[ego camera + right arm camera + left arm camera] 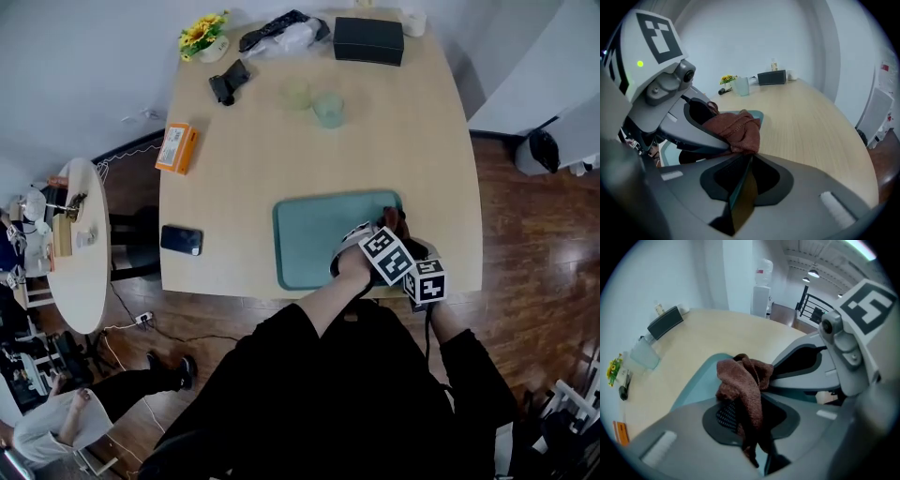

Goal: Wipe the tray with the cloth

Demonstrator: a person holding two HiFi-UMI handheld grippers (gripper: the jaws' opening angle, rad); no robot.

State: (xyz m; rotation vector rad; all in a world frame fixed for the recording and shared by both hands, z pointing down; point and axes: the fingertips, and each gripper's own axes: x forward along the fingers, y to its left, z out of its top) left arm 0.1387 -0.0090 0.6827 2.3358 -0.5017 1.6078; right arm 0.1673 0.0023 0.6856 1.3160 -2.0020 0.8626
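You are working under soft, even room light; the pale table [244, 216] is showing only faint shadows. In the left gripper view the ceiling lamps [813, 273] are glowing bright, nearly blown out. Both gripper views are bending hard toward their dark round edges, and the near jaws are blurring while the brown cloth [740, 380] is reading fairly sharp.

Teal tray [314, 246] on wooden table [272, 159]

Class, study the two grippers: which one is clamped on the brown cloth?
The left gripper: its jaws pinch the cloth, whereas the right gripper grips the edge of the teal tray.
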